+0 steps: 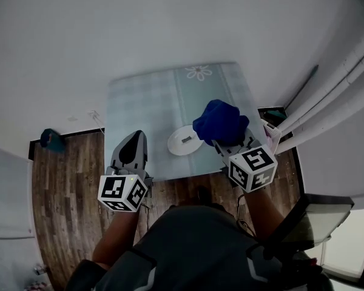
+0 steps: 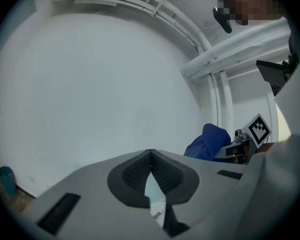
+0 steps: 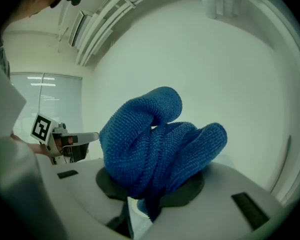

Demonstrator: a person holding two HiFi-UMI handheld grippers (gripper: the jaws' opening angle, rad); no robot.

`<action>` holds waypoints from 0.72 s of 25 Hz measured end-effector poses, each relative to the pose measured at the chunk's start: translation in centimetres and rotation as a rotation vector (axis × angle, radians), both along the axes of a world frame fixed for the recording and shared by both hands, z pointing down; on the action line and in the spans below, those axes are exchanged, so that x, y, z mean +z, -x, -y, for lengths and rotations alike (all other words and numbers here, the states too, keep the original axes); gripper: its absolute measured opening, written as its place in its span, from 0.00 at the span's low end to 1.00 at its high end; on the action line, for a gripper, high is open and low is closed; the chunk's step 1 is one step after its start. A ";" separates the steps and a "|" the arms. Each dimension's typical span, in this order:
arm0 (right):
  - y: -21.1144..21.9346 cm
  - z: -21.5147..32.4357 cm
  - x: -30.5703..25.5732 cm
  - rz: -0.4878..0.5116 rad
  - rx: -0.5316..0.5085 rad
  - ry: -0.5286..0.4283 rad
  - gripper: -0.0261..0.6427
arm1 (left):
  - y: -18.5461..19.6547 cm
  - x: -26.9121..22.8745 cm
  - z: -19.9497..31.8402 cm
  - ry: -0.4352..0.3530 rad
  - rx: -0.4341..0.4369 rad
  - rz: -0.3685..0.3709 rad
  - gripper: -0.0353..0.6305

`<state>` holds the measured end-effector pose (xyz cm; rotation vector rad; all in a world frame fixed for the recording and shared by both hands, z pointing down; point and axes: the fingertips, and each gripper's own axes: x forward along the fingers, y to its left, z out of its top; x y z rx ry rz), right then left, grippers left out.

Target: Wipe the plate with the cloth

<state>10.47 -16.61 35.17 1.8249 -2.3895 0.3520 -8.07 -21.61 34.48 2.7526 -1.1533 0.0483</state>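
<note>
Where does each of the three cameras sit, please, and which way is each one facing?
Head view: on the person's head, facing steeply down at table, plate, left gripper and right gripper; forearms and torso show.
Left gripper view: on that gripper, looking along its shut fingers at a white wall; torso at right.
Right gripper view: on that gripper, looking along fingers clamped on the blue cloth; torso at left.
Shared: all three show the cloth; each gripper view shows the other gripper.

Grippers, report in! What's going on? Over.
Right gripper shut on blue cloth. Left gripper shut, empty. Plate on table, beside cloth. Nothing blocking.
</note>
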 end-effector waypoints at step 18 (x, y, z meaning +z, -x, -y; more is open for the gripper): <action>-0.1 -2.1 -1.4 0.024 0.050 -0.060 0.21 | -0.4 -0.8 -1.3 -0.018 0.035 -0.006 0.07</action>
